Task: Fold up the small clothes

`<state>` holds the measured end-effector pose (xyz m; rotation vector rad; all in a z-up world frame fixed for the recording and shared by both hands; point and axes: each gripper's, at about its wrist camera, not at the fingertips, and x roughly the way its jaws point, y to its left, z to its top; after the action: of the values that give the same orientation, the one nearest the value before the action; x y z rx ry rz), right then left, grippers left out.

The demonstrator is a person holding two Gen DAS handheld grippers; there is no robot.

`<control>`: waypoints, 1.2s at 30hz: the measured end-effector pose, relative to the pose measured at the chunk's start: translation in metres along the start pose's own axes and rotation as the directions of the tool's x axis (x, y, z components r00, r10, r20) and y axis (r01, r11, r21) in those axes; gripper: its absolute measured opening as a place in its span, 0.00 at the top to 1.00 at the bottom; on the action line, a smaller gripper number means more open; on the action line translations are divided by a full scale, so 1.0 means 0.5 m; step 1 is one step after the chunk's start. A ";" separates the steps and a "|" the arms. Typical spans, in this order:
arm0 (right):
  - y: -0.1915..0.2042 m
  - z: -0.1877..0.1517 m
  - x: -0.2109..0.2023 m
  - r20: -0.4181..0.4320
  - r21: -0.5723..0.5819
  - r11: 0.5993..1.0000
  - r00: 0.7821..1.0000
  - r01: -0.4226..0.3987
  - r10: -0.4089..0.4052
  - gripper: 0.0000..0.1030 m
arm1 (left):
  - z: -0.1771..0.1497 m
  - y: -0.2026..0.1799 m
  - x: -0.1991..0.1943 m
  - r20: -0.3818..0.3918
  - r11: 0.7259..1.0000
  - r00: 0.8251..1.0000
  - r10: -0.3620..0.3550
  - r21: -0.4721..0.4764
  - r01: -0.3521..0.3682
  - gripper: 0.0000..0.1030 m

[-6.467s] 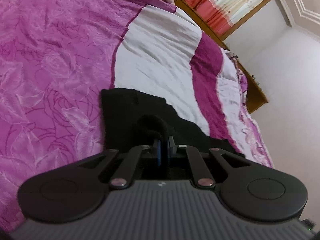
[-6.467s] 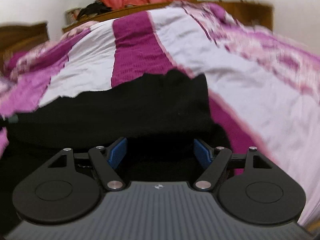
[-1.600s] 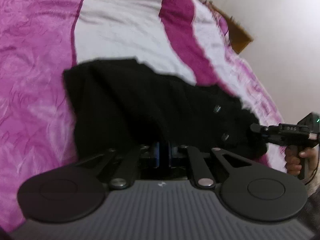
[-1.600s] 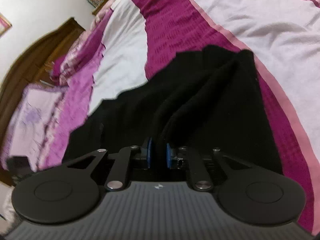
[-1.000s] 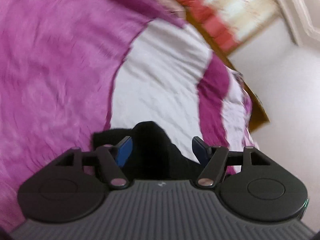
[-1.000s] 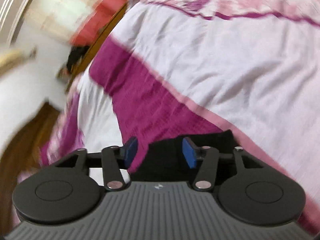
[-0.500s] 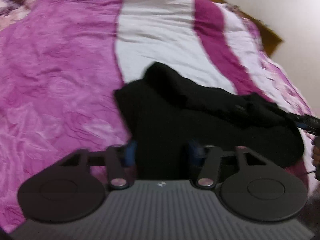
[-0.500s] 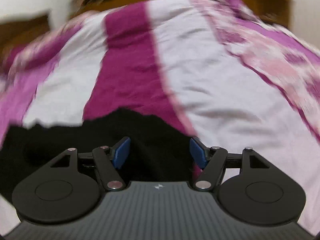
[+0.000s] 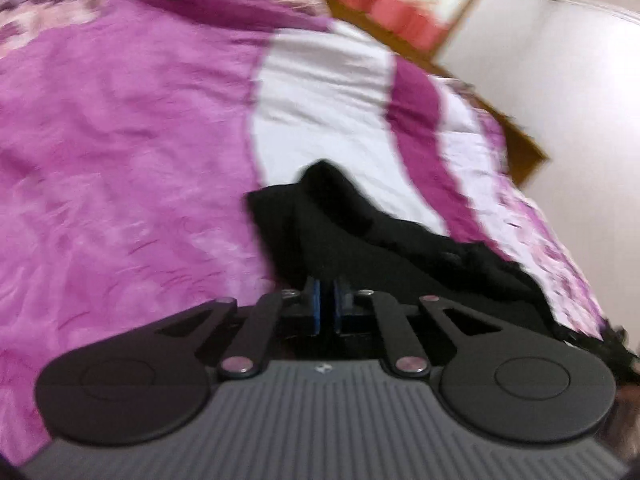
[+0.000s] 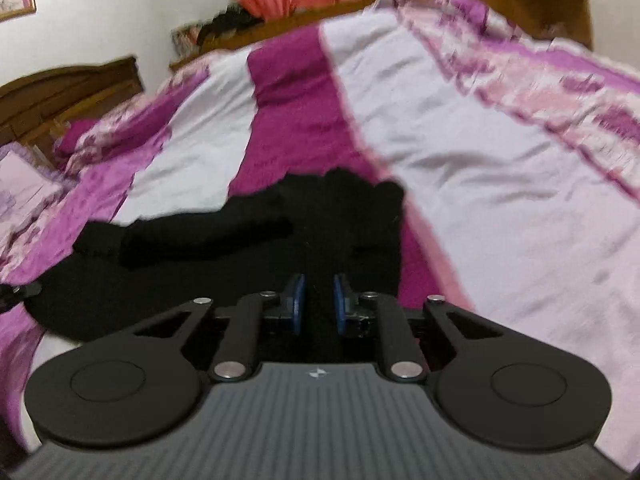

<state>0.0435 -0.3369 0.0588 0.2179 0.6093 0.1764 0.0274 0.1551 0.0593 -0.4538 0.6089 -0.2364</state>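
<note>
the black knitted garment lies bunched and only partly folded at centre frame on the pink and white bedspread. the left gripper has just clamped its near edge; the right gripper has been narrowing on cloth, grip unclear. folding remains.

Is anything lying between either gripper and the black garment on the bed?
Nothing visible does. The left gripper has its jaws pinched on the near edge of the black garment. The right gripper has just been closing, with the garment's dark cloth already between its jaws. Only the bedspread surrounds it.
</note>
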 end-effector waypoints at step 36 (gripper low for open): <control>-0.026 -0.033 -0.059 -0.059 0.053 0.988 0.988 0.147 -0.144 0.96 | -0.067 0.028 -0.044 -0.042 0.998 0.999 0.021 -0.061 -0.023 0.93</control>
<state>0.0114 -0.3538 0.0587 0.2233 0.6829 0.0242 -0.0089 0.1637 0.0392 -0.5019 0.6626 -0.2072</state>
